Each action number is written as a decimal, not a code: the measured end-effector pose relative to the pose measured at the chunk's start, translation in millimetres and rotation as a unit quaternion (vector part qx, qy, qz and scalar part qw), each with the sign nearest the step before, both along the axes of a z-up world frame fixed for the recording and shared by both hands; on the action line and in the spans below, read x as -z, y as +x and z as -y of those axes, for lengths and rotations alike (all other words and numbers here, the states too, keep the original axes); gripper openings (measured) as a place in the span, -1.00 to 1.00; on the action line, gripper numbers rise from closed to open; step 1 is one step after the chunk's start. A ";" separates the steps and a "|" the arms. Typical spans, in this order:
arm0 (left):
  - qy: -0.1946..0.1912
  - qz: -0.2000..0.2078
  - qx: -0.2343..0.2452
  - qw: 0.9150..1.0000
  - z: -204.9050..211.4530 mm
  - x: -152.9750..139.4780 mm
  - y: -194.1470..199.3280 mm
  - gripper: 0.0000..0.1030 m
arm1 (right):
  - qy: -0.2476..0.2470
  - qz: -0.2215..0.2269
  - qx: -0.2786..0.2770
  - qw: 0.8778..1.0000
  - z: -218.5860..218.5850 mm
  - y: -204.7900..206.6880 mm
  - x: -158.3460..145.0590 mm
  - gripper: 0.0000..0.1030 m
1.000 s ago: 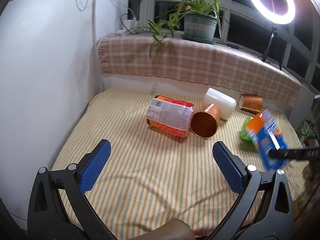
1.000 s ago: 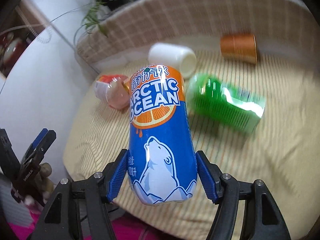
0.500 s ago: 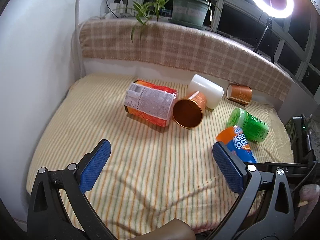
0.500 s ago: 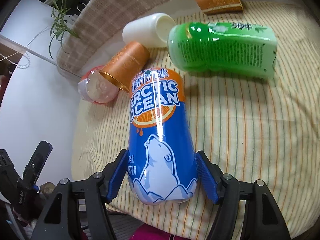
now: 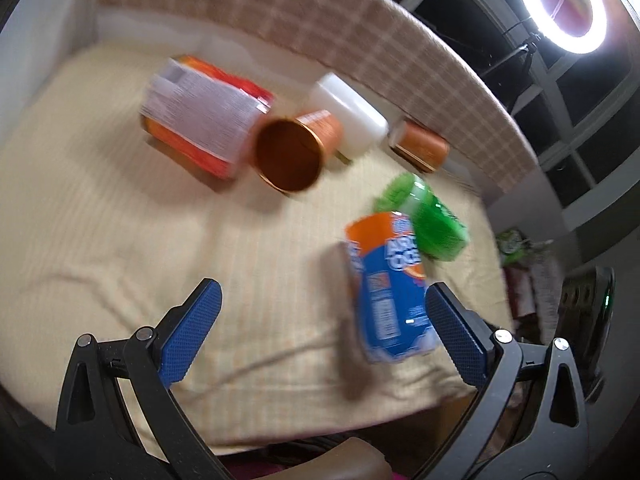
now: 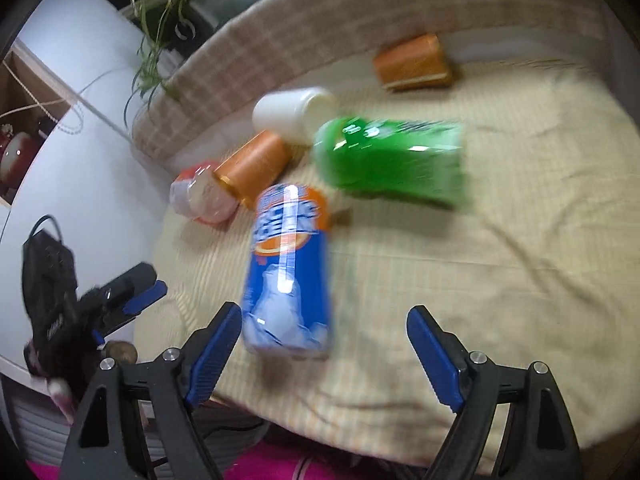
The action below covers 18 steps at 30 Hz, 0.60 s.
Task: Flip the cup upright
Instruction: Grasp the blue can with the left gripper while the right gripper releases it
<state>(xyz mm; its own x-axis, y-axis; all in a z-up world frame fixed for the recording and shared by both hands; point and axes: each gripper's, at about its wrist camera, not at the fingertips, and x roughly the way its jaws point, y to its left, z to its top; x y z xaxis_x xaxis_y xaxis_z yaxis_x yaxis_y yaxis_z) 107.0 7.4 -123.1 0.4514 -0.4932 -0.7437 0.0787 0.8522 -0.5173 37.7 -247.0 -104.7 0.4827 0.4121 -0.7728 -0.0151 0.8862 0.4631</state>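
- Striped yellow cloth [image 6: 520, 240] spread over the work surface, wrinkled toward the near edge; both views blurred by motion.
- Checked beige cloth [image 5: 360, 36] draped along the raised ledge at the back.
- White wall [image 6: 72, 128] at the left; dark window panes and lit ring light [image 5: 568, 4] at the right rear; potted plant [image 6: 172, 4] on the ledge.
- Blue-and-orange cup [image 6: 288, 276] with polar-bear print: standing on the striped cloth near its front edge, orange band uppermost, apparently upright though blurred; same cup [image 5: 388, 284] seen just inside the right finger in the left wrist view.
- Right gripper [image 6: 324, 344]: spread wide, grasping nothing; cup close to its left finger, contact not discernible.
- Left gripper [image 5: 320, 328]: likewise spread wide and empty; seen at the left edge of the right wrist view [image 6: 120, 292].
- Green bottle [image 6: 392, 160] lying on its side just behind the blue cup.
- Copper cup [image 5: 292, 152] on its side, mouth toward the left camera, between the orange-and-white packet [image 5: 204, 116] and the white container [image 5: 348, 116], both also lying down.
- Second copper cup [image 6: 412, 64] on its side against the back ledge, apart from the rest.
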 end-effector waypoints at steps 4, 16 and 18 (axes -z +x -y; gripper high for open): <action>-0.012 -0.020 0.014 1.000 22.6 5.8 13.4 1.00 | -0.011 0.007 0.029 0.999 23.8 -21.7 -7.0 0.68; -0.044 -0.086 0.037 0.995 58.5 36.5 48.7 0.94 | -0.011 0.001 0.071 0.997 52.3 -39.1 0.1 0.68; -0.047 -0.096 0.038 0.994 61.4 42.4 53.1 0.89 | -0.010 -0.003 0.073 0.997 53.3 -38.4 3.8 0.68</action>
